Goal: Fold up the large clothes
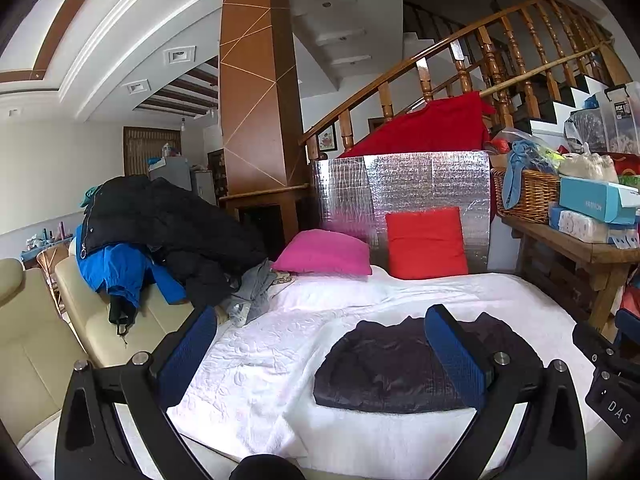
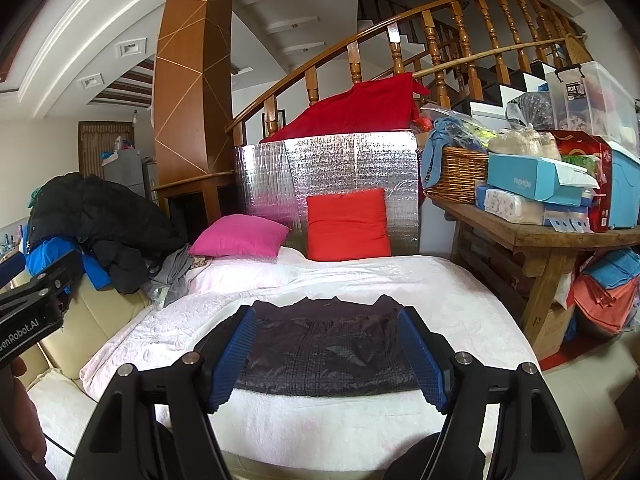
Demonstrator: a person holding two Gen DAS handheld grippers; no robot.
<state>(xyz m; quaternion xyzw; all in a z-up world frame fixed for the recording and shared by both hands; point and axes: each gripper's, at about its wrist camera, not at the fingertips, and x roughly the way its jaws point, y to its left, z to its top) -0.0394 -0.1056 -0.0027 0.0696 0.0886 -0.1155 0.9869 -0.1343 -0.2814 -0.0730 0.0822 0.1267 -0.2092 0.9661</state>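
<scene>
Blue-padded fingers of the left gripper (image 1: pixel 320 354) stand nearest in the left wrist view, spread wide apart and holding nothing. The right gripper (image 2: pixel 326 354) shows the same in its own view: its jaws are open, with only air between the pads.

Beyond both grippers lies the dark folded garment (image 2: pixel 320 350) (a thin, shiny jacket, as far as I can judge), flat on the white quilted bedspread (image 1: pixel 256 364) in the near middle of the bed. It already looks like a compact rectangle, with its long axis running from left to right and the collar side turned to the far edge. From the right gripper the garment lies straight ahead, centred between the two fingers. From the left gripper it lies ahead and to the right, so that only the right finger stands over it. I judge therefore that the right gripper is better lined up, while the left one would need to shift to the right to reach the left end of the bundle.

At the far left, a pile of dark coats (image 1: pixel 168 224) with a blue jacket (image 1: pixel 120 268) rests on the cream sofa (image 1: pixel 36 344), well apart from the folded piece. A pink cushion (image 1: pixel 324 254) and a red cushion (image 1: pixel 426 242) lean at the head of the bed. Probably this garment is finished, and the pile holds the next work.
</scene>
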